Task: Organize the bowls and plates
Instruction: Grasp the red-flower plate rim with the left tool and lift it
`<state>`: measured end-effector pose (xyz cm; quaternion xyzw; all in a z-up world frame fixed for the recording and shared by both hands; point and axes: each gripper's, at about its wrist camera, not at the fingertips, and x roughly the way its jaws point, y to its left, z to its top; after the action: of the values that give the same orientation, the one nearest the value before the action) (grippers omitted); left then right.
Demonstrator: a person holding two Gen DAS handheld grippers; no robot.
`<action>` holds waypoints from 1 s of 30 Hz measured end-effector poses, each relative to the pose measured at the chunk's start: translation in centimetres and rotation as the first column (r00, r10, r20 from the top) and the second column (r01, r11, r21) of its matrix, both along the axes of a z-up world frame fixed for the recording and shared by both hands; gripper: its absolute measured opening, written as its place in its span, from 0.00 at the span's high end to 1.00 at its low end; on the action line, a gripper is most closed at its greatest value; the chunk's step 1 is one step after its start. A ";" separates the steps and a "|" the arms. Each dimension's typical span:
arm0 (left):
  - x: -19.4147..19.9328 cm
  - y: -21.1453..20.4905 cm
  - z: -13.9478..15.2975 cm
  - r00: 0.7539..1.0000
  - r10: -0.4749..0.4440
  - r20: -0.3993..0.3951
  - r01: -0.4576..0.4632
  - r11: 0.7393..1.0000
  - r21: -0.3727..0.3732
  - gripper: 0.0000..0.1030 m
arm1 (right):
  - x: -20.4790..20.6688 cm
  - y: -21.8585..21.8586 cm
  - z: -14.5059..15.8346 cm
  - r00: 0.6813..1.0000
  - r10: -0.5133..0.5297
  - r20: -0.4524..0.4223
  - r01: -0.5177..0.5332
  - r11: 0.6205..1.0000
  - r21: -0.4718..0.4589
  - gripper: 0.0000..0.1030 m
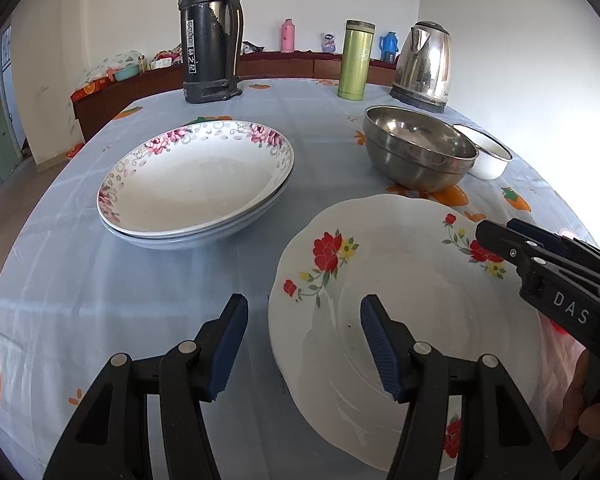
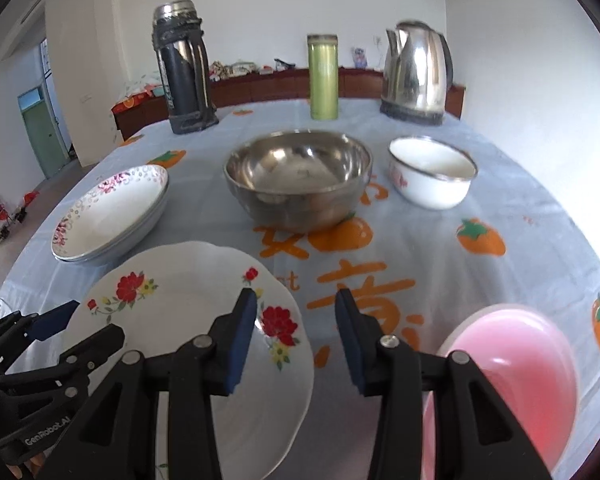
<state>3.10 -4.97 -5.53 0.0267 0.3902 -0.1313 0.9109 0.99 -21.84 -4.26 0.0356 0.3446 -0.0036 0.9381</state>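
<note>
Both claws, left gripper (image 1: 304, 344) and right gripper (image 2: 296, 340), apart astride scalloped white red-flowered plate (image 1: 412, 280).

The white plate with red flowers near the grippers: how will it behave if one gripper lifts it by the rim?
The white plate with red flowers looks glazed and glossy, so probably slippery. It seems rigid ceramic, likely chipping if dropped. Held at one edge, so wide and shallow a plate may tilt downward.

Black flask (image 1: 210, 32), green tumbler (image 1: 355, 60), steel kettle (image 1: 424, 66) upright along the printed tablecloth (image 1: 80, 280).
</note>
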 end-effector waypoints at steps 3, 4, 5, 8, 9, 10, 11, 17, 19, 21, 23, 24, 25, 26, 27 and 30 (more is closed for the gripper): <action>0.0 -0.1 0.0 1.000 0.002 0.000 -0.002 1.000 0.003 0.41 | 0.6 0.1 -0.2 1.000 0.002 -0.018 -0.002 1.000 -0.007 0.59; 0.0 0.0 0.0 1.000 0.006 0.001 -0.006 1.000 0.001 0.41 | 0.7 0.1 -0.3 1.000 -0.001 -0.021 0.001 1.000 -0.010 0.59; 0.0 0.1 0.0 1.000 0.011 0.001 -0.011 1.000 0.000 0.41 | 0.8 0.1 -0.3 1.000 -0.004 -0.022 0.003 1.000 -0.010 0.59; 0.2 0.3 -0.1 1.000 0.023 -0.004 -0.023 1.000 -0.006 0.41 | 1.4 0.1 -0.1 1.000 -0.019 -0.018 0.019 1.000 -0.022 0.53; 0.2 0.3 -0.2 1.000 0.024 -0.007 -0.024 1.000 -0.008 0.41 | 1.6 0.1 -0.1 0.999 -0.026 -0.021 0.025 0.999 -0.034 0.46; 0.2 0.4 -0.2 1.000 0.024 -0.010 -0.024 1.000 -0.010 0.41 | 1.8 0.2 -0.1 0.999 -0.030 -0.023 0.029 0.999 -0.044 0.44; 0.3 0.4 -0.2 1.000 0.024 -0.013 -0.024 1.000 -0.012 0.41 | 1.9 0.2 -0.1 0.999 -0.031 -0.025 0.030 0.998 -0.046 0.44; 0.3 -0.1 -0.4 0.999 0.004 -0.034 -0.005 1.000 -0.020 0.41 | 3.2 0.2 -0.5 0.996 -0.023 -0.081 0.018 0.998 -0.056 0.44; 0.3 -0.4 -0.6 0.999 -0.011 -0.052 0.009 1.000 -0.027 0.41 | 3.6 0.8 -0.8 0.994 0.026 -0.103 -0.031 0.999 -0.043 0.52; 0.3 -0.6 -0.7 0.998 -0.023 -0.064 0.021 0.999 -0.031 0.41 | 3.9 1.5 -1.0 0.990 0.066 -0.122 -0.072 0.996 -0.045 0.59; 0.3 -0.7 -0.7 0.998 -0.028 -0.063 0.026 0.999 -0.032 0.41 | 3.9 2.1 -1.1 0.990 0.072 -0.125 -0.082 0.994 -0.069 0.57; 0.2 -0.7 -0.7 0.998 -0.031 -0.063 0.028 0.999 -0.034 0.41 | 4.0 2.0 -1.2 0.989 0.075 -0.127 -0.084 0.994 -0.068 0.57; 0.2 -0.8 -0.7 0.997 -0.032 -0.063 0.030 0.999 -0.035 0.41 | 4.0 1.9 -1.2 0.989 0.076 -0.129 -0.085 0.995 -0.059 0.57; 0.2 -0.8 -0.7 0.997 -0.037 -0.064 0.035 0.999 -0.036 0.41 | 4.0 1.8 -1.2 0.988 0.078 -0.132 -0.085 0.995 -0.045 0.57; 0.2 -0.9 -0.7 0.997 -0.042 -0.065 0.040 0.999 -0.036 0.42 | 4.0 1.7 -1.2 0.988 0.079 -0.135 -0.085 0.996 -0.039 0.57; 0.2 -0.8 -0.6 0.997 -0.040 -0.068 0.037 0.998 -0.040 0.43 | 3.8 1.5 -1.0 0.990 0.067 -0.127 -0.073 0.997 -0.037 0.57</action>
<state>3.29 -5.77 -6.17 0.0118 0.4180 -0.1572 0.8947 4.75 -20.35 -5.30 0.0036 0.4036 0.0199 0.9147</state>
